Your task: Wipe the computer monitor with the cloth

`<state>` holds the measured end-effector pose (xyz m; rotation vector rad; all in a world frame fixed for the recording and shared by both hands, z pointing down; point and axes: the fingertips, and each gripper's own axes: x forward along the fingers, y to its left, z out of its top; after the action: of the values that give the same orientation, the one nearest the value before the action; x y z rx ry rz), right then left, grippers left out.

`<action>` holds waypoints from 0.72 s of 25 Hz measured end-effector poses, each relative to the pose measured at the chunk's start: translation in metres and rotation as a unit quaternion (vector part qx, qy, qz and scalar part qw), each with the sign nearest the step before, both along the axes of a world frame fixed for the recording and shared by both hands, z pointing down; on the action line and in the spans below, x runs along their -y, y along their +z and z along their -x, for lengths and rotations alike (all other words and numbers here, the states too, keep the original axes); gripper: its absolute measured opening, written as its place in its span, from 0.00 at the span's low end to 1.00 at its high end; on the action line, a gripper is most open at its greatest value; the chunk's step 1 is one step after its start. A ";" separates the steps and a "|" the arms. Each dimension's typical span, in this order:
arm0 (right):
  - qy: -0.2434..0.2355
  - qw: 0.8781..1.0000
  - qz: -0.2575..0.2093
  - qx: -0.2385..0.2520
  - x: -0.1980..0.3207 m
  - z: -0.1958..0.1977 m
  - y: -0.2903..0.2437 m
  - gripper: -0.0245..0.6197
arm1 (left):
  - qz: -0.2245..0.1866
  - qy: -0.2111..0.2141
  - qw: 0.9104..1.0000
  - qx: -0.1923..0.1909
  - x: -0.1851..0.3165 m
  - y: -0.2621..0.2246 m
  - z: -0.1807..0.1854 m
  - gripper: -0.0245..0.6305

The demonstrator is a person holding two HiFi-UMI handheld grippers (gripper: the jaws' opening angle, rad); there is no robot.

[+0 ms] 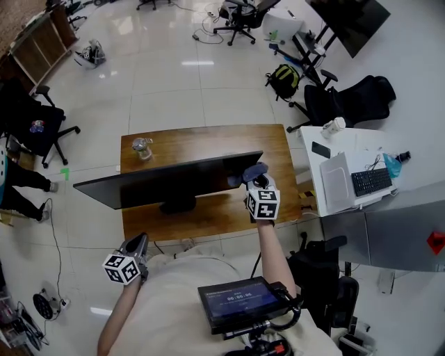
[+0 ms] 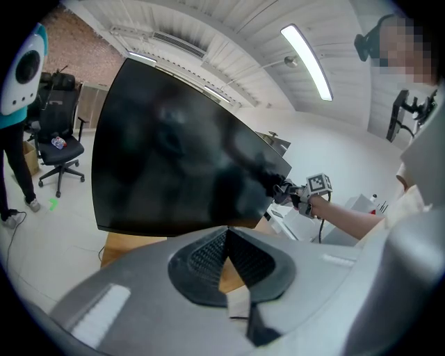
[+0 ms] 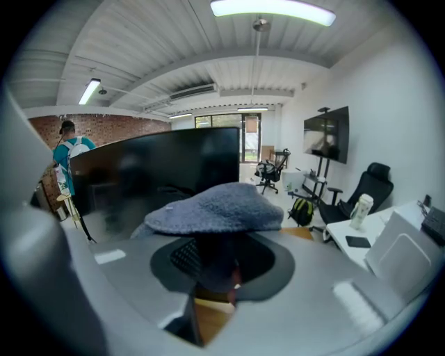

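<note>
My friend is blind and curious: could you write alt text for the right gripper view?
A grey-blue fleecy cloth is clamped in the jaws of the right hand-held gripper, close before a wide black computer monitor. Behind is a bright office with a black office chair and a white desk.

We record a glossy white tiled floor (image 1: 174, 90); one wooden counter (image 1: 208, 142); a white desk (image 1: 361, 142) just beside it; black office chairs (image 1: 354, 97); a backpack (image 1: 284, 80) on the floor; a brick wall (image 3: 104, 128); a white ribbed ceiling (image 3: 174, 42) with strip lights (image 3: 271, 7).
</note>
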<state>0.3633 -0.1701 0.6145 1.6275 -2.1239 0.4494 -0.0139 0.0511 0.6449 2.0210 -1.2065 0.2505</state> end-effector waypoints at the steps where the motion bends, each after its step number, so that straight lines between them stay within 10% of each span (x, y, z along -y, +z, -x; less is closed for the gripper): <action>1: -0.001 1.000 0.004 -0.004 -0.001 0.000 0.004 0.18 | -0.001 -0.001 1.000 -0.002 0.000 0.000 0.000 0.04; 18: -0.007 0.997 0.069 -0.036 -0.007 0.000 0.072 0.18 | -0.011 -0.026 1.000 -0.013 0.000 0.001 0.016 0.04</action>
<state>0.3630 -0.1627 0.6864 1.5277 -2.0040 0.5123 -0.0301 0.0509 0.6462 2.0023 -1.2487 0.1852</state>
